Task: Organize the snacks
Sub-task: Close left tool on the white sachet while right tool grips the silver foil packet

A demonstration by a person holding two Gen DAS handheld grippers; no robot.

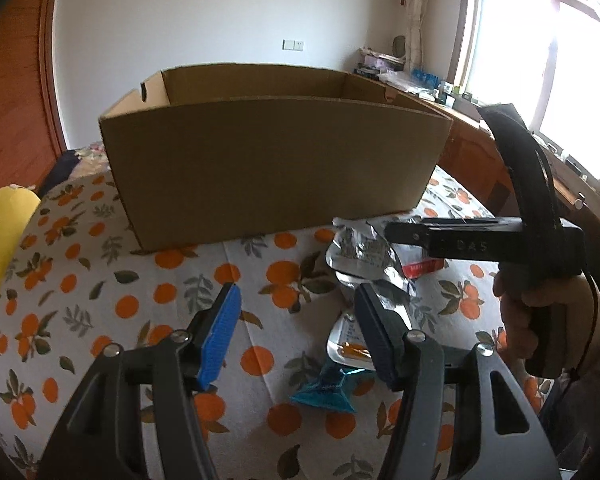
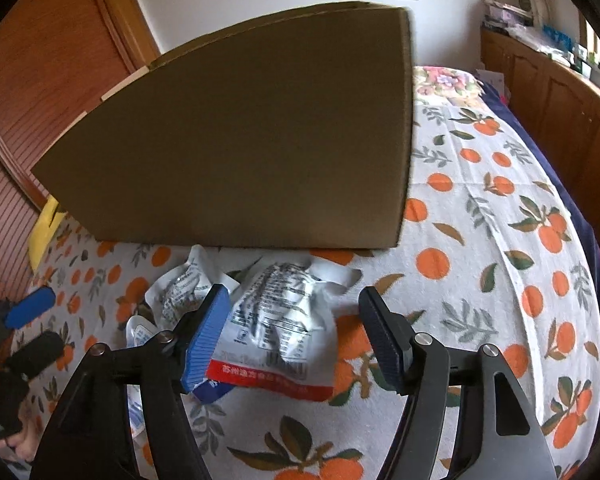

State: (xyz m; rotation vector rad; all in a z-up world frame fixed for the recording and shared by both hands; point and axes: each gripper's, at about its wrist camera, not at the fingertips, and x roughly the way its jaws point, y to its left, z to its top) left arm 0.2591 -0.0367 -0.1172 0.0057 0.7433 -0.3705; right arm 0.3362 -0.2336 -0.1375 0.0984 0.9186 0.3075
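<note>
Bed covered by an orange-print cloth; the work surface. An open cardboard box stands upright on it, far side of the snacks; nothing inside can be seen from either view.

Snacks lie in a loose heap just in front of the box's near wall: a large silver packet with a red band, smaller silver packets to its left, a clear packet with orange contents, and a small blue foil wrapper nearest the left camera.

Right gripper: jaws spread, empty, poised over the large silver packet, which lies between and below the pads; no contact visible. Left gripper: jaws spread, empty, over bare cloth with the clear packet and blue wrapper just beside its right finger.

Step in hand, as judged: reaching for a first pick; nothing held yet. Next move calls for the right gripper to drop onto the large packet, close across its crumpled body, then lift it over the box's near wall.

Obstacles: the box wall is tall and close; packets overlap, so one may drag another. Yellow object at the left edge, well apart. The two grippers work close together.
</note>
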